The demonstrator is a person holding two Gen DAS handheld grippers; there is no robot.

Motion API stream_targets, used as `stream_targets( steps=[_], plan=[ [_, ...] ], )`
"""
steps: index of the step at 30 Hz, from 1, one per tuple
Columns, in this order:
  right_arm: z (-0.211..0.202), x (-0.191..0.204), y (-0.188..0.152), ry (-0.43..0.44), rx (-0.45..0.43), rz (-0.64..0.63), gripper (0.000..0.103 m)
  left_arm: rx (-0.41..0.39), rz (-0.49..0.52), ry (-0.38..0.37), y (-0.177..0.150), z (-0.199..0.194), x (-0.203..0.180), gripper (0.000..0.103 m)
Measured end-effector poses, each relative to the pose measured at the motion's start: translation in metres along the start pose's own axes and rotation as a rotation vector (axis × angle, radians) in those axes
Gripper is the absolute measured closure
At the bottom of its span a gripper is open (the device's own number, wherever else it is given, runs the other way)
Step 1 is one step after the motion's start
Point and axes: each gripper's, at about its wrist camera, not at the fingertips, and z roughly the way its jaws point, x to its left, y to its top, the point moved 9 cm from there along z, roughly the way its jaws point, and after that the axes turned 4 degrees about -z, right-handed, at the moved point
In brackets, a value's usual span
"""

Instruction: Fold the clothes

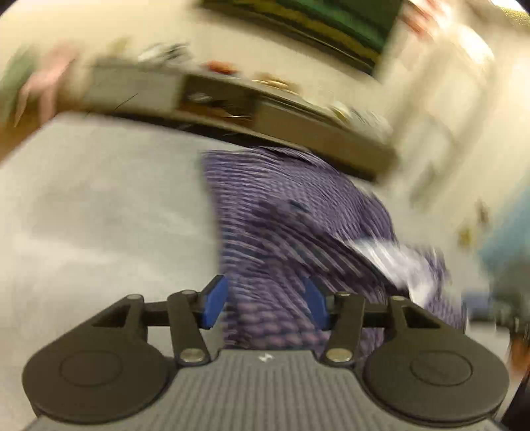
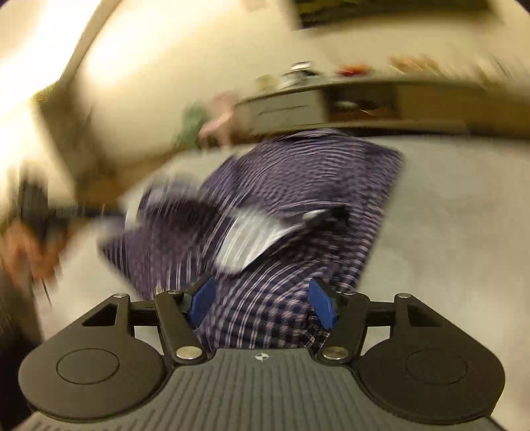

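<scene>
A purple and white checked shirt (image 1: pixel 281 215) lies on a pale grey surface (image 1: pixel 99 205); both views are motion-blurred. My left gripper (image 1: pixel 266 305) is open, its blue pads apart over the shirt's near edge, holding nothing. In the right wrist view the same shirt (image 2: pixel 298 185) lies partly folded, with a white inner part (image 2: pixel 251 238) showing. My right gripper (image 2: pixel 263 306) is open, pads spread above the near cloth. The other gripper shows as a dark blur at the left edge (image 2: pixel 39 212).
A low brown cabinet (image 1: pixel 232 106) with small items on top stands behind the surface, also in the right wrist view (image 2: pixel 364 99). A dark framed picture (image 1: pixel 314 30) hangs on the cream wall. The grey surface extends left of the shirt in the left wrist view.
</scene>
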Motion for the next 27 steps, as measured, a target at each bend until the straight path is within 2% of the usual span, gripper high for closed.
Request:
stream_targets(
  steps=[2,4,5,6,7,9,10,11,12,14,16,18,20,24,25,26,27],
  plan=[
    [0.014,0.020,0.002,-0.011,0.077,-0.175,0.040,0.067,0.134,-0.028,-0.009,0.017,-0.030,0.051],
    [0.041,0.011,0.015,-0.082,0.145,-0.242,0.041,0.121,0.262,0.010,-0.011,0.042,-0.044,0.055],
    [0.055,0.006,0.022,-0.121,0.177,-0.273,0.046,0.117,0.295,0.043,-0.005,0.054,-0.044,0.055],
    [0.060,-0.007,0.039,-0.164,0.131,-0.218,0.049,0.083,0.279,0.066,0.008,0.063,-0.040,0.056],
    [0.062,-0.023,0.058,-0.208,0.066,-0.142,0.054,0.019,0.216,0.081,0.024,0.067,-0.031,0.059],
    [0.040,-0.055,0.092,-0.211,-0.197,0.142,0.052,-0.156,-0.022,0.153,0.053,0.060,0.002,0.061],
    [0.029,-0.070,0.099,-0.176,-0.280,0.286,0.047,-0.215,-0.145,0.168,0.062,0.054,0.019,0.055],
    [0.025,-0.079,0.098,-0.158,-0.291,0.368,0.045,-0.235,-0.229,0.155,0.064,0.050,0.029,0.052],
    [0.025,-0.082,0.092,-0.170,-0.265,0.366,0.045,-0.230,-0.270,0.129,0.065,0.049,0.034,0.046],
    [0.026,-0.084,0.078,-0.207,-0.195,0.307,0.045,-0.188,-0.249,0.111,0.061,0.051,0.033,0.045],
    [0.025,-0.073,0.066,-0.193,-0.140,0.227,0.045,-0.118,-0.146,0.114,0.049,0.054,0.021,0.045],
    [0.025,-0.057,0.054,-0.164,-0.089,0.146,0.045,-0.008,-0.040,0.123,0.030,0.060,0.008,0.045],
    [0.026,-0.036,0.043,-0.122,-0.038,0.062,0.045,0.058,0.022,0.128,0.009,0.059,0.002,0.045],
    [0.028,-0.017,0.023,-0.106,0.059,0.006,0.044,0.098,-0.003,0.127,-0.031,0.043,0.011,0.046],
    [0.025,-0.017,0.020,-0.093,0.063,0.015,0.044,0.093,-0.020,0.120,-0.035,0.040,0.013,0.053],
    [0.021,-0.016,0.019,-0.076,0.070,0.019,0.045,0.093,-0.036,0.108,-0.039,0.038,0.014,0.067],
    [0.018,-0.014,0.017,-0.058,0.077,0.023,0.047,0.098,-0.052,0.092,-0.041,0.036,0.016,0.099]
  ],
)
